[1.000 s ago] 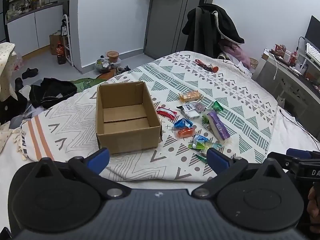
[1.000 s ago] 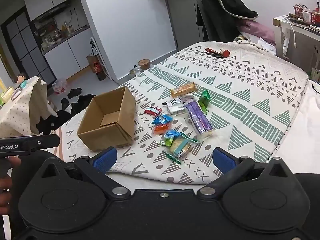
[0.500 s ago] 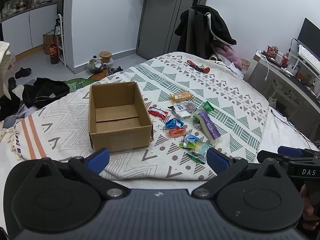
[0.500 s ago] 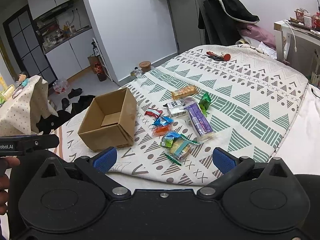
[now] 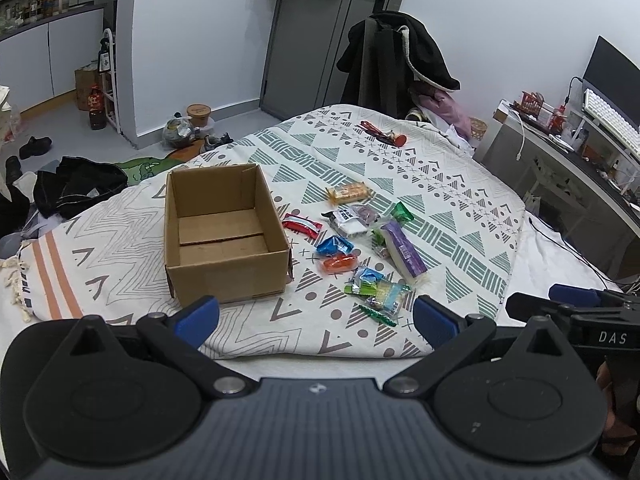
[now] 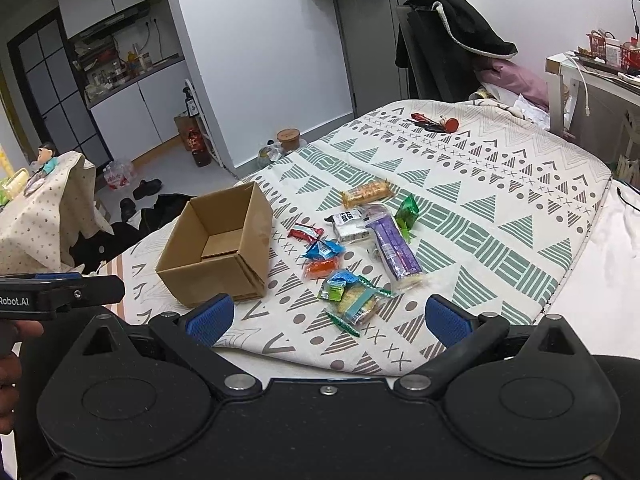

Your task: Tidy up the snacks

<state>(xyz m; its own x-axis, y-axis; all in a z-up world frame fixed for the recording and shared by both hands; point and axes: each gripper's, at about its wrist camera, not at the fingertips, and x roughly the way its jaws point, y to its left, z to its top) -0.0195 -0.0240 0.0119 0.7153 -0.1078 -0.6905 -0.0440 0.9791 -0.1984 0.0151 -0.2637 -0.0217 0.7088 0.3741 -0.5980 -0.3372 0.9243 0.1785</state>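
An empty brown cardboard box (image 5: 224, 236) (image 6: 218, 246) sits open on the patterned bed cover. Right of it lie several wrapped snacks: a long purple pack (image 5: 402, 249) (image 6: 396, 250), an orange biscuit bar (image 5: 348, 193) (image 6: 366, 193), a red packet (image 5: 302, 225) (image 6: 306, 233), a blue one (image 5: 335, 245) (image 6: 323, 249), an orange one (image 5: 339, 264) (image 6: 320, 267), a green one (image 5: 401, 213) (image 6: 407, 214). My left gripper (image 5: 316, 318) is open, near the bed's front edge, short of the box. My right gripper (image 6: 329, 316) is open too, just short of the nearest snacks.
A red key bunch (image 5: 384, 135) lies far back on the bed cover (image 5: 440, 200). A chair draped with a dark coat (image 5: 396, 56) stands behind the bed. A desk (image 5: 568, 168) runs along the right. Clothes and shoes (image 5: 72, 184) litter the floor at left.
Both grippers have risen and tilted slightly, so the box and snacks sit a little lower and farther in view. Nothing on the bed has moved.
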